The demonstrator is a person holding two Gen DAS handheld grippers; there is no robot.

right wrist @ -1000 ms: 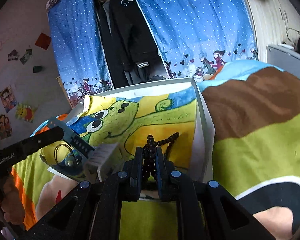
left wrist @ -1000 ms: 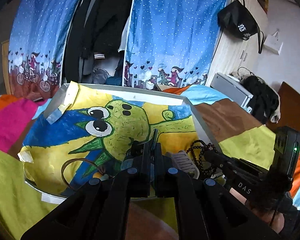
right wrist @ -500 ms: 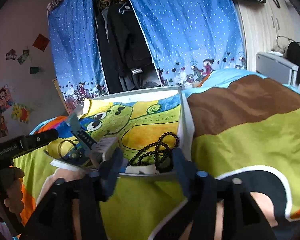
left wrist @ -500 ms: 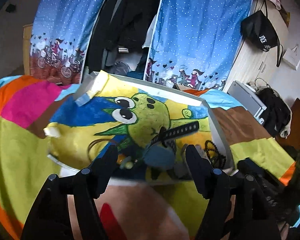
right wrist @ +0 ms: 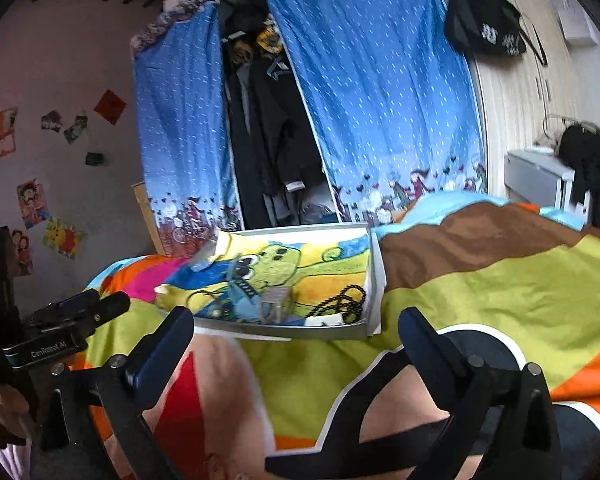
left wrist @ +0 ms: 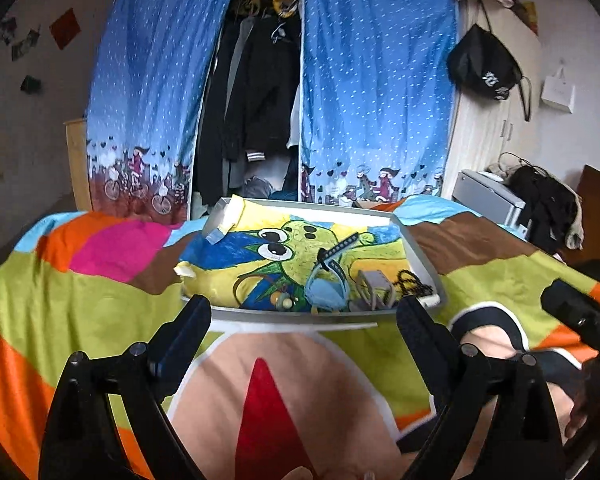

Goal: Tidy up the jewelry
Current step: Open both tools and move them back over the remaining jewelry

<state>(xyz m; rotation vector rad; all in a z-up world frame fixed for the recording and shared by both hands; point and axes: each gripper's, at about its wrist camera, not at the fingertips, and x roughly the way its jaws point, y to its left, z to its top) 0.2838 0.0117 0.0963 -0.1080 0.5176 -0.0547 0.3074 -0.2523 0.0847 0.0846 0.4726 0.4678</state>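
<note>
the jewelry sits in a shallow white tray [left wrist: 418, 249] on the bed, its floor lined with a bright cartoon drawing of a green creature. a black bead necklace [left wrist: 410, 283] lies heaped in the tray's near right corner, just beside a grey ridged clip [left wrist: 374, 283]. left of that is a light blue watch [left wrist: 323, 290], its dark strap [left wrist: 338, 246] angling up across the drawing. further left a thin brown hoop [left wrist: 246, 282] lies flat, with a few small round pieces [left wrist: 282, 300] near the front rim; i cannot tell what they are. in the right wrist view the same necklace [right wrist: 342, 300] spreads loosely toward the right wall of the tray [right wrist: 374, 264].

the left gripper [left wrist: 304, 316] hangs over the bedspread [left wrist: 100, 304] just short of the tray, jaws spread wide and empty. the right gripper [right wrist: 296, 326] sits the same way, jaws wide apart, nothing between them, a little back from the tray's near edge. each gripper's body shows at the margin of the other's view.

the bedspread is patched in green, orange, pink and brown. behind the bed, blue dotted curtains [left wrist: 376, 92] part on a wardrobe of dark clothes [left wrist: 260, 92], and a black bag [left wrist: 484, 66] hangs on the wall at right.
</note>
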